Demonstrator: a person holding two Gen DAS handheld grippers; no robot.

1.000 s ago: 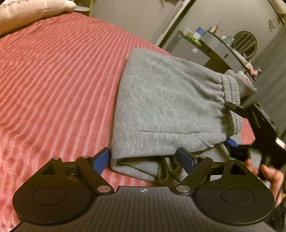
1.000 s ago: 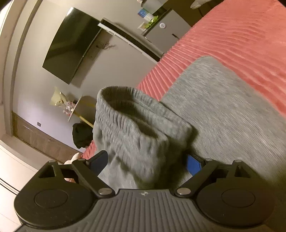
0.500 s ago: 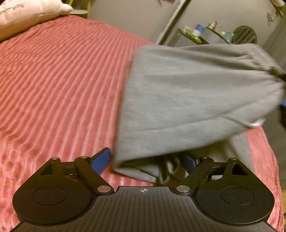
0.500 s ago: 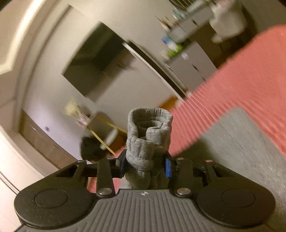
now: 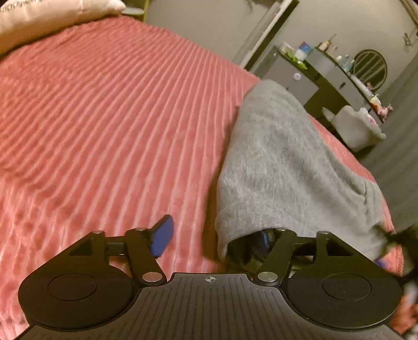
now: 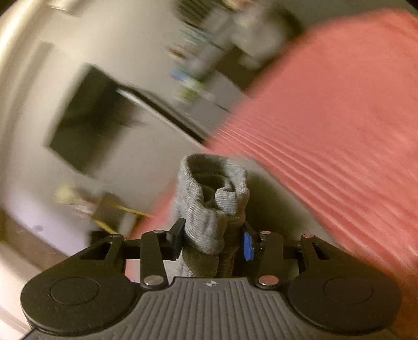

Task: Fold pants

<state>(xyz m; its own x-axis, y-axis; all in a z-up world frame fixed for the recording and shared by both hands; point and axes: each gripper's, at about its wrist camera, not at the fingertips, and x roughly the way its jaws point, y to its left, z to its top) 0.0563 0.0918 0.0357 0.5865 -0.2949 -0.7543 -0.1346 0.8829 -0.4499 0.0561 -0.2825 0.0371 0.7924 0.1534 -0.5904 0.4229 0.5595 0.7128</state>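
The grey sweatpants (image 5: pixel 282 167) lie folded on the red ribbed bedspread (image 5: pixel 109 125), stretched from the far bed edge toward me. My left gripper (image 5: pixel 214 236) is open; its left pad is bare and the cloth's near edge drapes over its right finger. My right gripper (image 6: pixel 211 239) is shut on the bunched ribbed waistband (image 6: pixel 209 209) and holds it up above the bed; that view is blurred. The right gripper also shows dimly in the left wrist view (image 5: pixel 392 245), at the pants' right end.
A cream pillow (image 5: pixel 47 18) lies at the bed's far left. A dark dresser with bottles (image 5: pixel 326 68) and a grey chair (image 5: pixel 352 128) stand past the far edge. A wall TV (image 6: pixel 86 117) shows in the right wrist view.
My right gripper closed on the waistband and lifted it, pulling the pants over. The left gripper stayed open while the cloth slid off its left pad and now covers only the right finger.
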